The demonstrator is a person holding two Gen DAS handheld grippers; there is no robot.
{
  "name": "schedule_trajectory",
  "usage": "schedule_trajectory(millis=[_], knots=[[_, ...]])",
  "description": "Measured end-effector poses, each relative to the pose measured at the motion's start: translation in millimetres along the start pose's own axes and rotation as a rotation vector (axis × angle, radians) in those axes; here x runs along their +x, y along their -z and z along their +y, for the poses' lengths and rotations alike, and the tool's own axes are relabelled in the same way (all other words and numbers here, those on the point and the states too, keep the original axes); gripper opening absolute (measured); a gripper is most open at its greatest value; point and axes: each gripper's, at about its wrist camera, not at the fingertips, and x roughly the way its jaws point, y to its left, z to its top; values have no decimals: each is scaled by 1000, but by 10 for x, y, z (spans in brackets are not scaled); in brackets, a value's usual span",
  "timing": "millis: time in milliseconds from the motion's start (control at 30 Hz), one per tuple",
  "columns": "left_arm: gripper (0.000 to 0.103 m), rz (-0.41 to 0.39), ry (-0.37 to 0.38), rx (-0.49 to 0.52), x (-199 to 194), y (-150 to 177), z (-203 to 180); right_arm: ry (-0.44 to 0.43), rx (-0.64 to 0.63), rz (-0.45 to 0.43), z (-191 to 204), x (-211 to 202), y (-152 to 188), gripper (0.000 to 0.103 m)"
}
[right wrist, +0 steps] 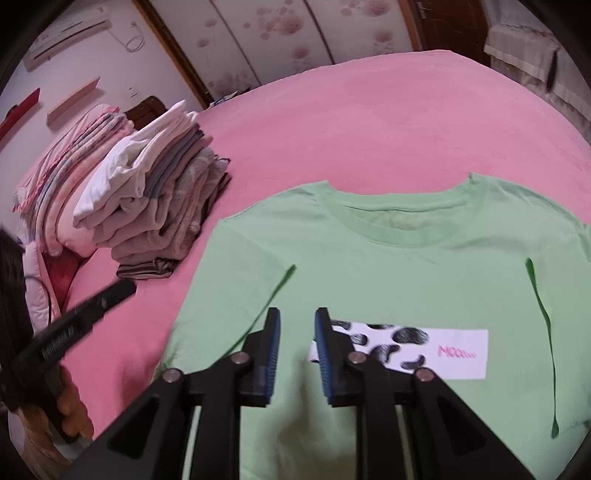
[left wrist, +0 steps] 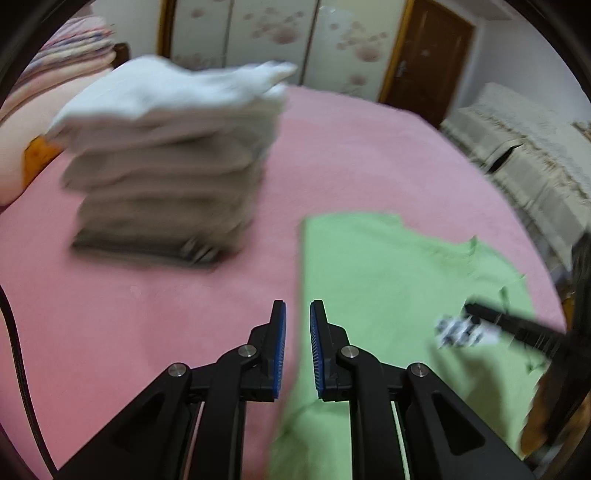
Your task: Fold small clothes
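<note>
1. Left wrist view: a bed with a pink cover point(left wrist: 369, 155) fills the scene; a wardrobe with floral panels point(left wrist: 277, 29) and a brown door point(left wrist: 428, 55) stand behind it.
2. A stack of folded clothes point(left wrist: 173, 162), blurred, sits on the cover to the left of the green T-shirt point(left wrist: 388, 280).
3. The T-shirt lies flat on the cover, to the right and below the left gripper point(left wrist: 297, 325). The gripper's jaws stand apart with nothing between them, above the shirt's left edge.
4. Right wrist view: the same pink cover point(right wrist: 369, 122) extends to the wardrobe point(right wrist: 280, 26); a wall air conditioner point(right wrist: 66, 29) is at upper left.
5. The T-shirt point(right wrist: 388, 266) lies front side up, collar away from the camera, both sleeves folded inward.
6. A white chest print point(right wrist: 443, 350) shows black cow spots and pink text "MOO...".
7. The right gripper point(right wrist: 297, 332) hangs over the shirt's lower front, jaws parted and empty.
8. The stack point(right wrist: 162, 206) sits left of the shirt, beside folded pink bedding point(right wrist: 66, 181).
</note>
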Motion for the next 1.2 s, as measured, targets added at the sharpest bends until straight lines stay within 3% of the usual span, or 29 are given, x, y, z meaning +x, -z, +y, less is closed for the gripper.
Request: schedule_trajectory(millis=[200,300,433,567,967,1200], knots=[[15,90,22,72,75,458,-19,-122,2,85,244,186,74,22],[17,113,9,139,186,609,-162,-104,0,119,294,336,119,22],[17,95,-16,158,275,662,-238,-63,4,138,245,514,47,22],[17,93,-24,91,361,604,-117,-29,14,148,134,656,-105,22],[9,78,66,-111,299,640,270,12,19,150,50,945,-402,22],[14,140,84,-80,221,739,237,14,11,152,82,988,-403,22]])
